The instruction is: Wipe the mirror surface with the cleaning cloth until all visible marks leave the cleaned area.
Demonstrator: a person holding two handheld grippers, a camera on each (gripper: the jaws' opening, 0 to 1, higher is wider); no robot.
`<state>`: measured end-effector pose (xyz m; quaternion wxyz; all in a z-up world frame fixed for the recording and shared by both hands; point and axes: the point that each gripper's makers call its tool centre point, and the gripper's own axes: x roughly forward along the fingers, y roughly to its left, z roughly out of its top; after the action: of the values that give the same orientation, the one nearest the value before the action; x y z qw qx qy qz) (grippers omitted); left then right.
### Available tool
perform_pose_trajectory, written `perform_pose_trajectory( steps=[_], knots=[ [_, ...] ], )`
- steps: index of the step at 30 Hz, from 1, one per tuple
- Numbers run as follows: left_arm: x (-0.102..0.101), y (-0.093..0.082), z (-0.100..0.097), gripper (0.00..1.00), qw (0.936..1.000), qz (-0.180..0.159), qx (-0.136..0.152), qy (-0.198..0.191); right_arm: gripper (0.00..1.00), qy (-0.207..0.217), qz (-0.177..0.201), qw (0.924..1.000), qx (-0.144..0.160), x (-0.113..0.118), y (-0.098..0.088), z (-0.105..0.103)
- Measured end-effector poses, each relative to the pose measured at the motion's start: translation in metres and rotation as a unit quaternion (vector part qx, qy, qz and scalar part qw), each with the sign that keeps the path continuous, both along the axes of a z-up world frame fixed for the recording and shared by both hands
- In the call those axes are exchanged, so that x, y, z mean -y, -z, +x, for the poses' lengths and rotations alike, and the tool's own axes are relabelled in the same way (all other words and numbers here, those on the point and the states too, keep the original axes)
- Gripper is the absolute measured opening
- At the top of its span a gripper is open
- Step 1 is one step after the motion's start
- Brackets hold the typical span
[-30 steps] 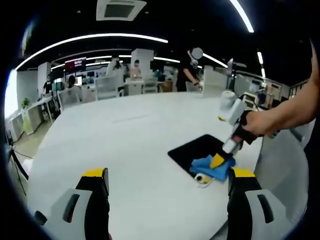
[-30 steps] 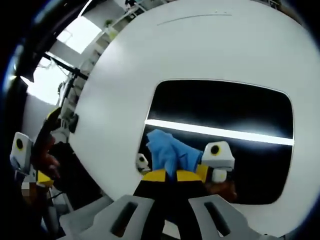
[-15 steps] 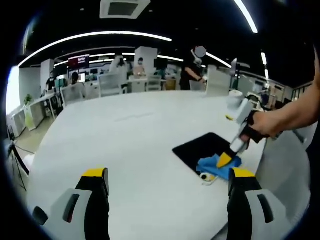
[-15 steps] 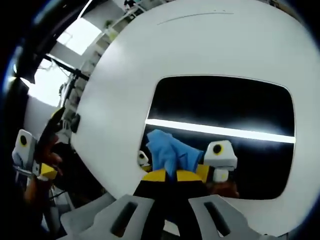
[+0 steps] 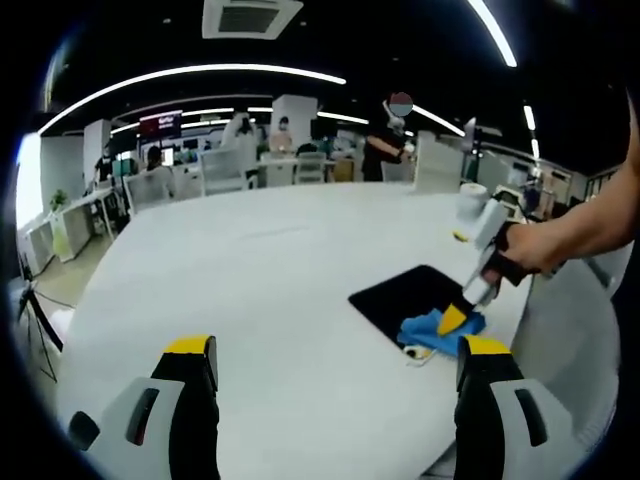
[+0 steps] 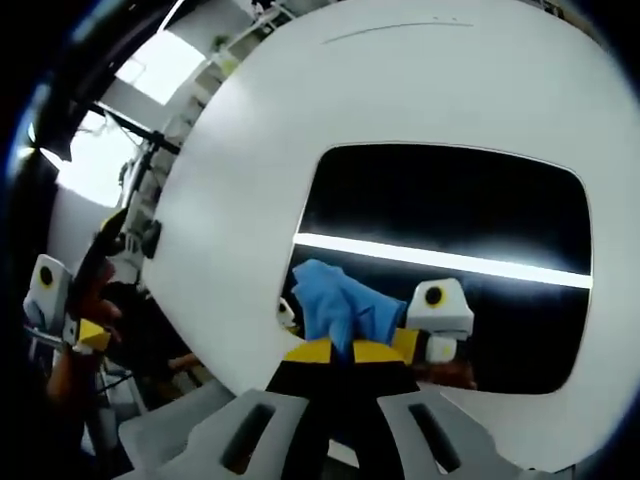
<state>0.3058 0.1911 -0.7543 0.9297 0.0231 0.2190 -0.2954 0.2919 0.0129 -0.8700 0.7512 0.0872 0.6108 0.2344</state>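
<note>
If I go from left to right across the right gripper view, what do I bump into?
The other tool held at the table's edge → bare white table → blue cloth clamped in this view's own tool → far right edge of the dark mirror.

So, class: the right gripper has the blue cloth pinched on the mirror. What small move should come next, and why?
Probably a short push of the blue cloth away from the near edge, across the mirror. The right gripper holds the cloth shut at the mirror's near edge, and most of the dark glass lies beyond it, unwiped. The left gripper hangs open over the white table, clear of that path.
</note>
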Motion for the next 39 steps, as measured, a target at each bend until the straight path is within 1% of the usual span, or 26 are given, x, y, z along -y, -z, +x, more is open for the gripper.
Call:
perform_pose_trajectory(
  steps=[6,10,15,22,31,39],
  knots=[
    [0.002,0.001,0.002,1.00,1.0000,0.000,-0.002,0.000,0.00,-0.003,0.000,1.0000,0.006,0.001,0.001,0.001],
    [0.005,0.002,0.001,1.00,1.0000,0.004,-0.003,0.006,0.00,-0.017,-0.010,0.9998,0.006,0.005,0.001,0.000],
    [0.002,0.000,0.002,1.00,1.0000,0.006,-0.001,0.004,0.00,-0.010,-0.011,0.9999,0.002,0.013,0.002,0.000],
    [-0.004,-0.002,0.001,1.00,1.0000,0.008,-0.001,0.002,0.00,-0.007,-0.011,0.9999,0.003,0.017,0.001,-0.001],
    [-0.006,-0.003,0.002,1.00,0.9999,0.011,0.000,0.002,0.00,-0.001,-0.022,0.9998,0.003,0.035,0.001,0.003],
    [-0.003,-0.006,0.004,1.00,1.0000,0.005,0.002,-0.002,0.00,0.000,-0.019,0.9998,0.002,0.034,0.000,0.002]
  ],
)
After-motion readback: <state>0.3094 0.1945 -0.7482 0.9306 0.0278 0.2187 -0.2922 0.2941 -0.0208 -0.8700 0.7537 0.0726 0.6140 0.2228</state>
